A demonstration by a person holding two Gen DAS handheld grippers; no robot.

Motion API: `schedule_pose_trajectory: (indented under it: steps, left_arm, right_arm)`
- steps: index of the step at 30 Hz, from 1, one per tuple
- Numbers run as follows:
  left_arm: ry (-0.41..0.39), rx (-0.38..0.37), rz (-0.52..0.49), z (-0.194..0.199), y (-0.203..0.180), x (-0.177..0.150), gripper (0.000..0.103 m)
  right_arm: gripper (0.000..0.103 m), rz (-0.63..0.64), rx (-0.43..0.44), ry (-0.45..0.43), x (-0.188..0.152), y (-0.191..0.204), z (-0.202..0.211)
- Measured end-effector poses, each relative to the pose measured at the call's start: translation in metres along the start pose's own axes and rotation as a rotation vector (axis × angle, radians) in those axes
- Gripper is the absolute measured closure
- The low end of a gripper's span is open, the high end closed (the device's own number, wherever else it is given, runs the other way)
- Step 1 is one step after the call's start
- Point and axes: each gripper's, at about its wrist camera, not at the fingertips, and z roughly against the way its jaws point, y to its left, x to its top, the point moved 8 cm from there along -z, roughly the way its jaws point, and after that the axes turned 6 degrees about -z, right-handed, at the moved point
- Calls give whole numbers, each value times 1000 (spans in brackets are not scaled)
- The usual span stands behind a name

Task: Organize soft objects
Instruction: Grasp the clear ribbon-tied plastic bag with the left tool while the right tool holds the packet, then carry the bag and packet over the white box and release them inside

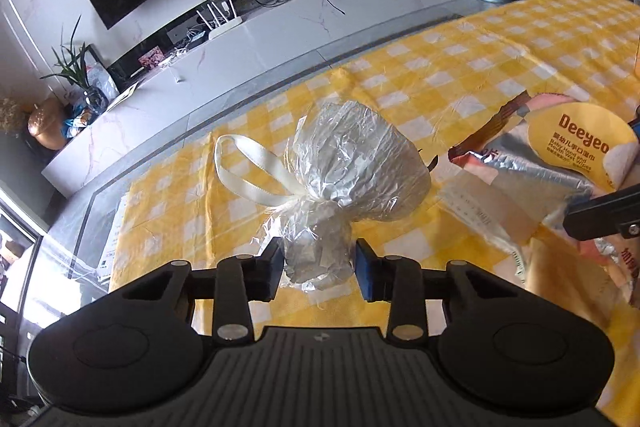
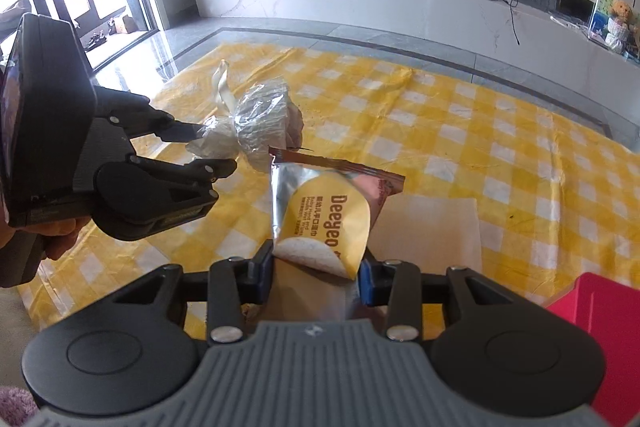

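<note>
Your left gripper (image 1: 318, 265) is clenched on the near tail of the plastic bundle (image 1: 352, 163), which lies on the yellow checked cloth (image 1: 460, 75) with its ribbon (image 1: 248, 171) looped to the left. Your right gripper (image 2: 316, 277) is grasping the wipes pack (image 2: 320, 219), lifted just right of the bundle. A red box (image 2: 600, 323) sits at near right.

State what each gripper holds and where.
Left gripper: clear plastic bag, by its bunched end below the ribbon tie. Right gripper: wet-wipes pack, by its near end.
</note>
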Motion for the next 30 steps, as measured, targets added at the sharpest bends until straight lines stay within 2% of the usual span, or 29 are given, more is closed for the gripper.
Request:
schedule_pose_trajectory:
  steps: [7, 16, 24, 30]
  left_arm:
    - [-46, -55, 145, 88, -12, -2, 61]
    - [-136, -155, 308, 187, -64, 6, 61]
    - [-157, -249, 436, 227, -111, 12, 61]
    - [-137, -354, 392, 233, -162, 28, 61]
  right_arm:
    - [63, -3, 14, -74, -2, 3, 56]
    - [63, 4, 8, -170, -36, -7, 151]
    - [63, -65, -58, -229, -80, -50, 228]
    - [63, -132, -150, -241, -119, -103, 274]
